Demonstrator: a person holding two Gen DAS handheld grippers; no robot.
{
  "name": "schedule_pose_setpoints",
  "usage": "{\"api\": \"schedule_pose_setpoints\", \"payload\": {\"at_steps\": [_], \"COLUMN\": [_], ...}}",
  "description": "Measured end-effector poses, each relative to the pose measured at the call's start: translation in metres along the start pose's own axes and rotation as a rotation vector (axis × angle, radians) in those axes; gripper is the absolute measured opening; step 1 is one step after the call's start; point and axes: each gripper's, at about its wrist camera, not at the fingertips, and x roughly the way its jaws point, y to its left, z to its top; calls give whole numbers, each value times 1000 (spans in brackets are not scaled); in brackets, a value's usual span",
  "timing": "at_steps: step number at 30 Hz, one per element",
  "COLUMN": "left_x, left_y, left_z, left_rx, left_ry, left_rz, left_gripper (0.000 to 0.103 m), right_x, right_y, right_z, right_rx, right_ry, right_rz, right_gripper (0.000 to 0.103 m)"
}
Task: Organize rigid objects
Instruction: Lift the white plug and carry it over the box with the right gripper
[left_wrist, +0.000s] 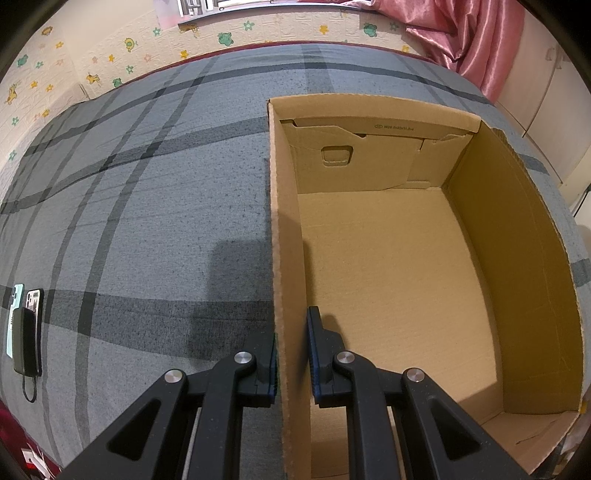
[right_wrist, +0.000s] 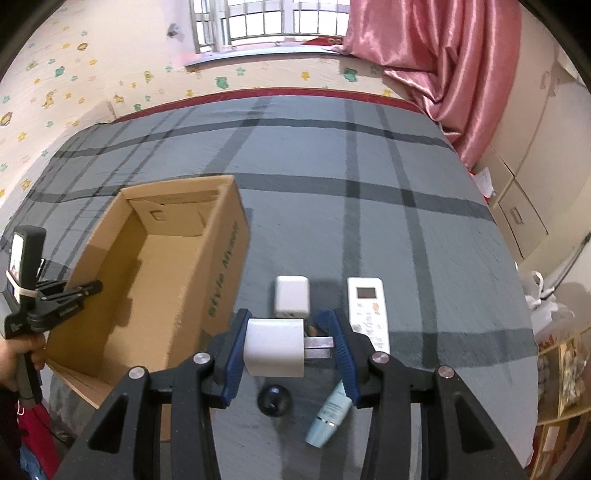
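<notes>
Pinching the cardboard box's (left_wrist: 388, 266) corrugated side wall, the left claw (left_wrist: 291, 354) is clenched on it. The right claw (right_wrist: 288, 347) grips a smooth white cube charger (right_wrist: 274, 347), prongs against one ribbed pad, above the plaid bed (right_wrist: 369, 221).

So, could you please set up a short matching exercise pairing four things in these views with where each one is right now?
Things:
1. white charger
2. cardboard box
3. remote control
4. light blue tube

Places:
A. lying on the bed cover below the right gripper
B. wall pinched by the left gripper
C. held between the right gripper's pads
D. lying flat on the bed cover, screen up

Pairs: 1-C, 2-B, 3-D, 4-A
</notes>
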Motion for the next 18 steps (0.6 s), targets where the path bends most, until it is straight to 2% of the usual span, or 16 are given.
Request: {"api": "schedule_pose_setpoints", "payload": {"at_steps": [18], "left_x": [0], "left_y": [-1], "left_z": [0], "left_rx": [0], "left_ry": [0], "left_rz": [0], "left_gripper": [14], "right_x": [19], "right_y": [78], "right_z": [30], "right_rx": [-108], "right_ry": [-3], "right_rz": [89], "right_gripper": [46]}}
